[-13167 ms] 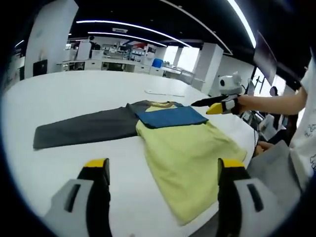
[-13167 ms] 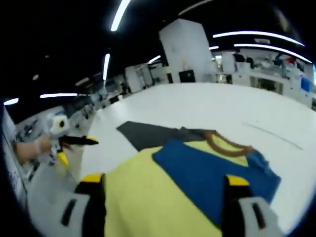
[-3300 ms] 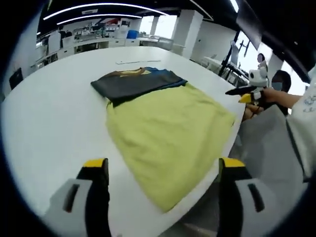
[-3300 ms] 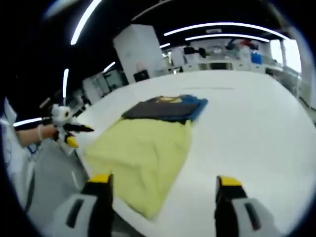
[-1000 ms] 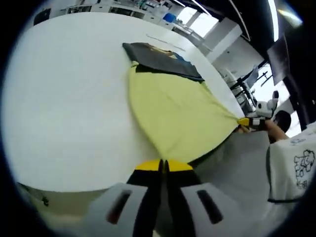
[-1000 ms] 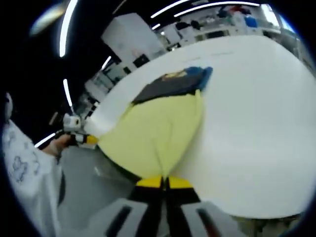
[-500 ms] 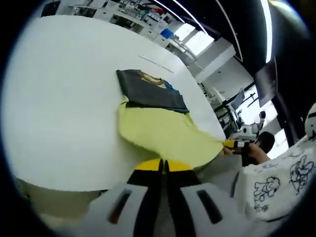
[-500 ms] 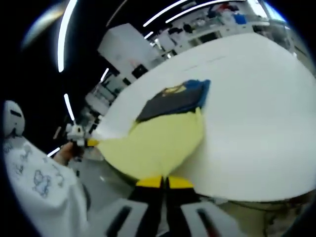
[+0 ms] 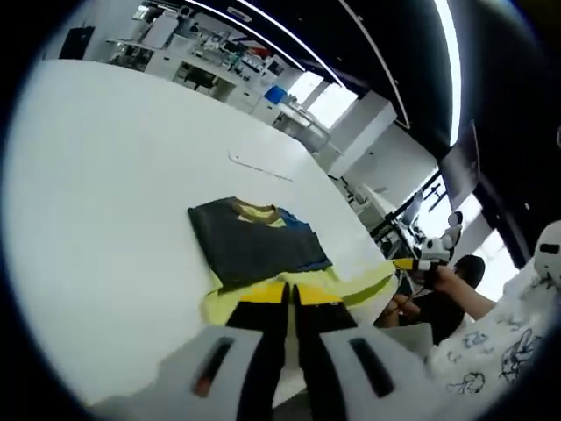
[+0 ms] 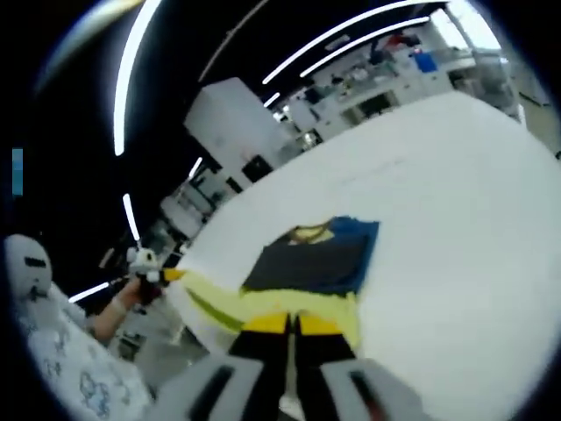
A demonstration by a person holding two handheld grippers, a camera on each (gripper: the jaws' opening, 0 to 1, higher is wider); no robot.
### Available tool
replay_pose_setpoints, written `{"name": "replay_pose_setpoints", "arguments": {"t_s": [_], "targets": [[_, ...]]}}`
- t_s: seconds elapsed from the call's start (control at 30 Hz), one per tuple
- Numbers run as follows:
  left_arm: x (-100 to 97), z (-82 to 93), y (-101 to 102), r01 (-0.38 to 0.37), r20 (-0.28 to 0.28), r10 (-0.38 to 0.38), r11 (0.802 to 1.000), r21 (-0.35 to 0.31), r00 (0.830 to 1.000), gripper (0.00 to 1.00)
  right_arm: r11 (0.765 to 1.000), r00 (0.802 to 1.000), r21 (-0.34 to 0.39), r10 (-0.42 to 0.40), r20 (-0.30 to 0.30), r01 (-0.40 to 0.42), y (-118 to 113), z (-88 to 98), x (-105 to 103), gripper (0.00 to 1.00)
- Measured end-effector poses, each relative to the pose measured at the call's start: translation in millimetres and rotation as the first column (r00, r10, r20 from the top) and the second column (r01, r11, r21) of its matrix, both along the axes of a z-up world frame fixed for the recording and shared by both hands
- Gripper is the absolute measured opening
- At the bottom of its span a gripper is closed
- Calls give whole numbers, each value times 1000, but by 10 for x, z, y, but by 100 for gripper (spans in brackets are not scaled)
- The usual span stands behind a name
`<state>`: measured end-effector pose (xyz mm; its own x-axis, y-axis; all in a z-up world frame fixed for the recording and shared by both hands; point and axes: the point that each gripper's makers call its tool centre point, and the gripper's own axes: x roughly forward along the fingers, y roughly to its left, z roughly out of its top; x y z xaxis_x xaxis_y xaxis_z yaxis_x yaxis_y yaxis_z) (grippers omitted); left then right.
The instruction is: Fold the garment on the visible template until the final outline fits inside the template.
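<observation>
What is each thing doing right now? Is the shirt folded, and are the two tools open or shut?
Garment: sleeves folded in, yellow bottom edge lifted up off the table.
Left tool: shut on the garment's yellow hem.
Right tool: shut on the garment's yellow hem.
Table: white, with the garment's top part lying flat on it.

Yellow garment (image 9: 263,289) with dark grey and blue folded sleeves, white table (image 9: 105,175), yellow-tipped black claws

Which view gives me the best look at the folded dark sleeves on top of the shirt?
The left gripper view: the dark sleeves lie nearer and larger there. In the right gripper view they look smaller, with the blue sleeve showing alongside.
</observation>
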<state>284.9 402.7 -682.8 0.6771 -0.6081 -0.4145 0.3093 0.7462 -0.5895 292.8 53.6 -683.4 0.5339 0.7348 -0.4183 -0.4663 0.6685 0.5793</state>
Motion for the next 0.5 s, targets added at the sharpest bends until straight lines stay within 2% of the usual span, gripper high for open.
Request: {"name": "replay_pose_setpoints", "arguments": {"t_s": [0.03, 0.1, 0.27, 0.3, 0.4, 0.5], "targets": [[78, 29, -16, 2, 26, -3, 1000, 13, 1000, 0, 1000, 1000, 1, -3, 15, 3, 22, 30, 90, 0], [266, 46, 3, -18, 32, 18, 1000, 2, 999, 0, 1000, 999, 6, -11, 47, 11, 73, 89, 301, 0], [758, -1, 126, -53, 58, 53, 999, 2, 997, 0, 999, 996, -14, -27, 82, 28, 127, 36, 793, 0], [685, 10, 87, -56, 59, 55, 998, 3, 997, 0, 999, 995, -24, -27, 91, 29, 143, 7, 894, 0], [860, -68, 82, -83, 61, 81, 996, 22, 995, 0, 999, 995, -30, -39, 95, 42, 166, -48, 1082, 0], [1031, -117, 92, -118, 57, 118, 993, 9, 991, 0, 998, 993, -39, -51, 102, 56, 178, -98, 1249, 0]]}}
